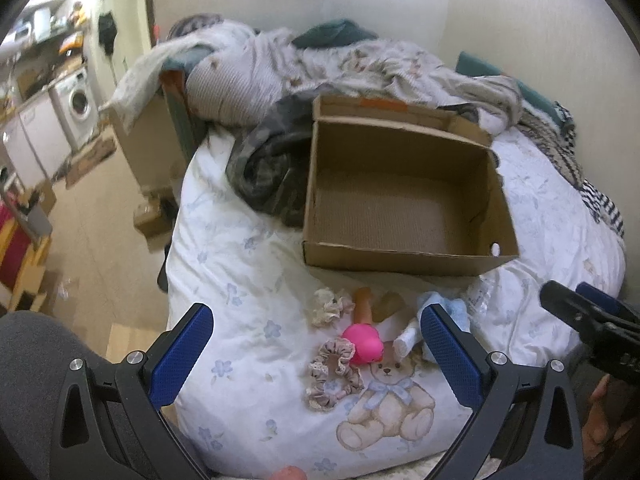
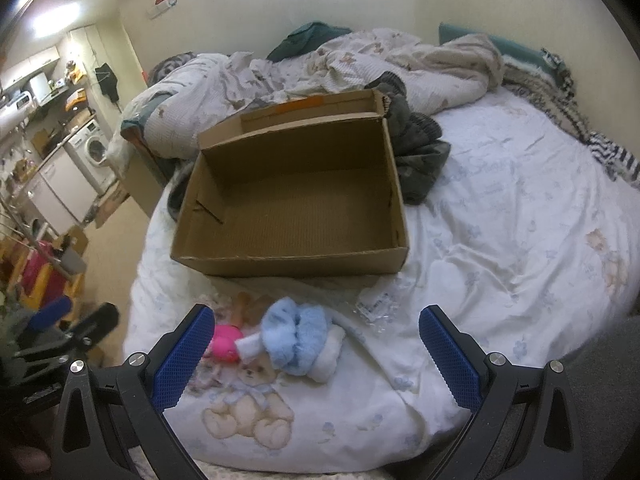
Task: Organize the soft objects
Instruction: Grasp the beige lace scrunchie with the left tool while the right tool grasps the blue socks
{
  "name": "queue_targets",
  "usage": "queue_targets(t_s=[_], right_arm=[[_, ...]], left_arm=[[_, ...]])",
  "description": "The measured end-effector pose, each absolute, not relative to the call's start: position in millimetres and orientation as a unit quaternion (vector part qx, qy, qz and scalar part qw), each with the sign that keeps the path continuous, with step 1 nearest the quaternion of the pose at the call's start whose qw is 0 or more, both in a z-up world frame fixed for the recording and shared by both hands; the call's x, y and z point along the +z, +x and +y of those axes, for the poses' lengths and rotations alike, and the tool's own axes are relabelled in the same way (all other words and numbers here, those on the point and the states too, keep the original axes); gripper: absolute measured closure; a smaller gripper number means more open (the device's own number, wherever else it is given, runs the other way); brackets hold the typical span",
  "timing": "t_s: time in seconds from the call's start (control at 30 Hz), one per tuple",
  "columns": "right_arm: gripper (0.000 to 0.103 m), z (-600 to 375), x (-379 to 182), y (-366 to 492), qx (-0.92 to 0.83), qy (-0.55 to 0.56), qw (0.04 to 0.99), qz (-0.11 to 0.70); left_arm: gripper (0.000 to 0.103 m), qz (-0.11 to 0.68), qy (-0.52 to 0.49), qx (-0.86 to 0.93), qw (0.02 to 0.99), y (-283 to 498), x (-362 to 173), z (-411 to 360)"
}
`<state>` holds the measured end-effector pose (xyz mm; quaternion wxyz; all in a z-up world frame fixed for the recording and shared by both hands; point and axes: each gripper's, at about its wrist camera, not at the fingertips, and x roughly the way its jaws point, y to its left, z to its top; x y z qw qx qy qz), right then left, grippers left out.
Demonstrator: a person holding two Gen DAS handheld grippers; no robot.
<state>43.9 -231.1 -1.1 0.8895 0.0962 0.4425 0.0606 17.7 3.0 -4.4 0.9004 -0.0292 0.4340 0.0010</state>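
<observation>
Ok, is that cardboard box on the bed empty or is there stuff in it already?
Empty. Both wrist views show the cardboard box with a bare corrugated floor; the soft items lie on the bedsheet in front of it.

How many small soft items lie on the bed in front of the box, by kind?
Frilly scrunchies: 2, one beside the pink toy, one nearer the cardboard box
Pink toy: 1
Blue-and-white fluffy socks: 1 bundle
Brown item, too blurred to name: 1
Total: 5
</observation>
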Motion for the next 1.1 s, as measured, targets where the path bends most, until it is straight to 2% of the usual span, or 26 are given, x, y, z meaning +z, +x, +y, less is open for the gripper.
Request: queue_targets(t_s=[0.27,0.33,0.47,0.67,0.7,0.77,0.83,0.9,0.93,0.97,1.0,1.03,1.1], right_arm=[[0.000,-232.5,-24.0,74.9,0.094,0.126,0.843,0.514],[0.000,-230.9,-32.1,82.4,0.095,0.123,0.836,0.526],[0.000,-230.9,-48.5,91.7,0.094,0.127,0.825,0.542],[0.000,-235.3,-74.3,101.6,0.087,0.146,0.804,0.570],[0.000,-237.1,-77.3,102.9,0.087,0.152,0.801,0.573],[0.000,-240.2,-80.5,104.1,0.085,0.156,0.798,0.575],[0.000,-244.3,-83.0,106.4,0.082,0.160,0.797,0.576],[0.000,-249.2,-87.6,109.2,0.076,0.167,0.792,0.582],[0.000,-251.6,-90.5,110.2,0.074,0.172,0.788,0.587],[0.000,-253.4,-93.5,110.9,0.071,0.178,0.784,0.590],[0.000,-254.6,-96.6,111.5,0.069,0.184,0.781,0.593],[0.000,-255.1,-99.2,112.7,0.069,0.190,0.777,0.596],[0.000,-255.1,-106.3,115.1,0.072,0.204,0.766,0.605]], left_arm=[[0.000,0.528,-0.033,0.001,0.849,60.8,-33.2,12.5],[0.001,0.563,-0.039,0.005,0.826,68.6,-49.8,15.8],[0.011,0.640,-0.056,-0.009,0.766,74.8,-95.9,17.9],[0.012,0.691,-0.040,-0.027,0.721,76.3,-144.9,2.3],[0.016,0.693,-0.036,-0.028,0.719,76.9,-148.4,0.5],[0.034,0.702,-0.032,-0.034,0.710,76.6,-157.9,-2.1],[0.038,0.710,-0.031,-0.036,0.703,76.3,-163.6,-3.2],[0.049,0.708,-0.035,-0.037,0.705,75.2,-166.0,-0.6],[0.066,0.706,-0.036,-0.037,0.707,76.3,-168.4,0.4],[0.074,0.704,-0.040,-0.039,0.708,74.4,-166.7,3.2],[0.089,0.705,-0.046,-0.041,0.706,74.2,-163.3,6.2],[0.093,0.706,-0.054,-0.044,0.705,72.8,-162.5,9.5],[0.094,0.699,-0.081,-0.049,0.709,68.3,-154.5,20.5]])
